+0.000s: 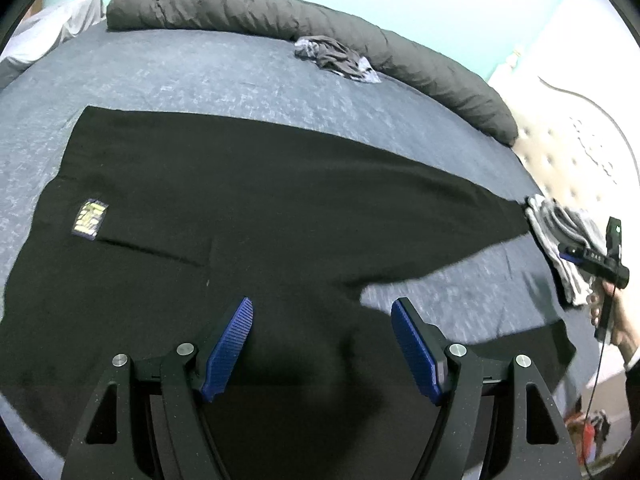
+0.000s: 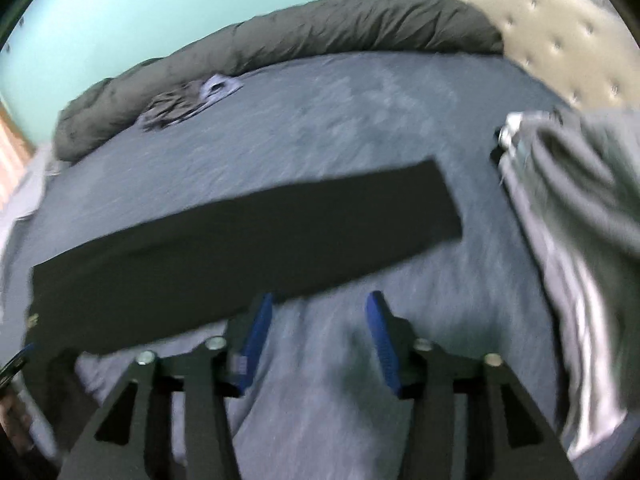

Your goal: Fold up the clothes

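The left wrist view is filled by a black garment [image 1: 240,208] spread flat on a bed covered with a mottled blue-grey sheet [image 1: 224,76], a small yellow and blue label [image 1: 89,219] lying on the cloth at the left. The left gripper [image 1: 322,344] is held above the near part of this garment, its blue ribbed fingers [image 1: 228,348] set wide apart with nothing between them. A rolled dark grey duvet [image 1: 360,40] is seen along the far edge of the bed, with a crumpled grey and white garment [image 1: 336,58] just beside it. At the right, a folded grey and white garment [image 1: 560,232] is seen beside the black garment's narrow end. In the blurred right wrist view, the right gripper [image 2: 320,340] is seen partly open and empty above bare sheet, the black garment's long strip lying just beyond its fingers. A cream tufted headboard [image 2: 560,40] is seen at the upper right.
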Demonstrator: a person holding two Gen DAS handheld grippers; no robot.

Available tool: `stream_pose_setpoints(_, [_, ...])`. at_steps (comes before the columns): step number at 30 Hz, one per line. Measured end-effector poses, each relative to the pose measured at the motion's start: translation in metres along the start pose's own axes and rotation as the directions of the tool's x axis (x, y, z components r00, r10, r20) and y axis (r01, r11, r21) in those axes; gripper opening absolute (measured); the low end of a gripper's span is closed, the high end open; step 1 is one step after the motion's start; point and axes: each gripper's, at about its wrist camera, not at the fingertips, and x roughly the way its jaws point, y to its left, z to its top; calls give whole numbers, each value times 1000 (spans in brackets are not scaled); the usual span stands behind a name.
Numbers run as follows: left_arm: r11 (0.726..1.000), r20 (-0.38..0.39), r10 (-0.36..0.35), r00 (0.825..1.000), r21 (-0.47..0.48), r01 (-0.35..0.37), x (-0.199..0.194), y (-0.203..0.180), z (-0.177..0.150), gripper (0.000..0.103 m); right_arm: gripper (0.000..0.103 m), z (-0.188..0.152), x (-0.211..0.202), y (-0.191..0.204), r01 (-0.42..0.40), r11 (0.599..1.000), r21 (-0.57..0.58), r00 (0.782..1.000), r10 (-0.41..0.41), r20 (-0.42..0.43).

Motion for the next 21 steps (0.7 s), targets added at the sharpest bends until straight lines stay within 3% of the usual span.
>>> stream_pose_setpoints(3, [998, -13, 45, 999, 51, -44, -25, 2, -3, 76, 53, -24, -24, -4, -18, 1000, 6, 1000, 19, -7])
stream_pose_setpoints(6, [997, -31, 65, 997, 38, -63, -53, 19, -7, 76, 53, -46, -50, -20, -27, 999, 42, 1000, 27, 0])
stream_pose_setpoints(9, [995, -33, 102, 994, 18, -102, -78, 38, -14, 76, 57, -62, -71, -30, 39, 999, 29, 999, -39, 1])
stream_pose_setpoints(12, [991, -40, 131, 991, -14, -131, -96, 57, -22, 76, 59, -83, -90, -35, 50, 999, -2, 999, -50, -5])
stream_pose_setpoints(21, [973, -106, 174, 979, -138, -188, -108, 123, -57, 76, 63, -147, -108, -70, 86, 994, 62, 994, -82, -71])
